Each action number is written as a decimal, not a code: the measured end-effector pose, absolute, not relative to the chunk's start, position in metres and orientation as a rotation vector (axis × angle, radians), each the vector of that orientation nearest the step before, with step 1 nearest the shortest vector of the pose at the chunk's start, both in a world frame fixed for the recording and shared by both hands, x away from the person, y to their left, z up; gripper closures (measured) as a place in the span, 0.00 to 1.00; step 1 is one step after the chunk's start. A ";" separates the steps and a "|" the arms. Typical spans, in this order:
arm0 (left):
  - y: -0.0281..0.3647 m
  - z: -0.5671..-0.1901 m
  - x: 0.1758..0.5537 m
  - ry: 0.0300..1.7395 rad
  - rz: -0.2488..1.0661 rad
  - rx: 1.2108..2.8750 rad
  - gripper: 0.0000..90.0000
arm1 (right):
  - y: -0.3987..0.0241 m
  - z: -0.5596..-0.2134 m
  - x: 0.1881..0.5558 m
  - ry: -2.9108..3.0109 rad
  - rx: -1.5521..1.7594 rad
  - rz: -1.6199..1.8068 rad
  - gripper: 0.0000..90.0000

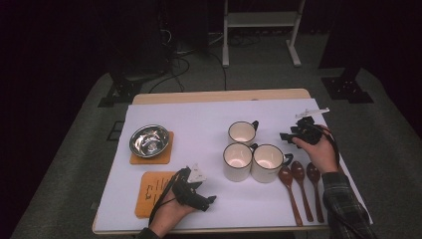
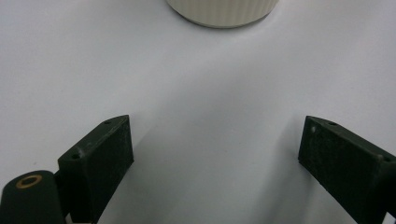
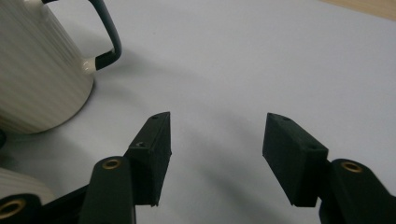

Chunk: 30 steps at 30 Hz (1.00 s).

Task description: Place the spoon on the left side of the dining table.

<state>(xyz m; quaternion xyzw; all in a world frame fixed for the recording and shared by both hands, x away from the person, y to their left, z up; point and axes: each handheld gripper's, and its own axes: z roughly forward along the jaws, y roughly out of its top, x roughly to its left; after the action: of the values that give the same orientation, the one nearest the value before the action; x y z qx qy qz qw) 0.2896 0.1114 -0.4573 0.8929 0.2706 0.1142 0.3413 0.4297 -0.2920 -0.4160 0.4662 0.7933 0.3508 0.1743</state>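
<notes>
Three cream ribbed mugs with dark handles stand together mid-table: one behind (image 1: 242, 133), one front left (image 1: 237, 162), one front right (image 1: 268, 163). My right gripper (image 1: 287, 135) hovers just right of the mugs, and its jaws point left at them. In the right gripper view it (image 3: 217, 149) is open over bare white paper, with a mug (image 3: 37, 70) and its handle at the upper left. My left gripper (image 1: 206, 196) rests near the front edge, left of the mugs. It (image 2: 215, 149) stands wide open with nothing between its jaws, and a mug's base (image 2: 222, 11) lies ahead.
Three brown wooden spoons (image 1: 298, 189) lie side by side at the front right, beside my right forearm. A steel bowl (image 1: 149, 140) sits on a cork coaster (image 1: 164, 155) at the left. A second cork coaster (image 1: 149, 194) lies bare at the front left.
</notes>
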 end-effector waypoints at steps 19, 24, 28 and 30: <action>0.112 -0.457 0.290 0.705 0.296 2.321 0.10 | -0.305 -0.407 0.407 2.200 1.339 0.985 0.49; 0.111 -0.457 0.290 0.706 0.296 2.320 0.10 | -0.305 -0.406 0.402 2.197 1.343 0.981 0.49; 0.111 -0.457 0.290 0.706 0.296 2.319 0.10 | -0.307 -0.404 0.398 2.195 1.346 0.982 0.49; 0.112 -0.457 0.290 0.705 0.296 2.320 0.10 | -0.307 -0.404 0.396 2.192 1.346 0.982 0.49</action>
<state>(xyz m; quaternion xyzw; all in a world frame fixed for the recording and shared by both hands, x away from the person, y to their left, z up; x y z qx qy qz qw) 0.2897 0.1115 -0.4575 0.8923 0.2712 0.1138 0.3425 0.3957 -0.3072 -0.4037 0.4797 0.7812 0.3501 0.1927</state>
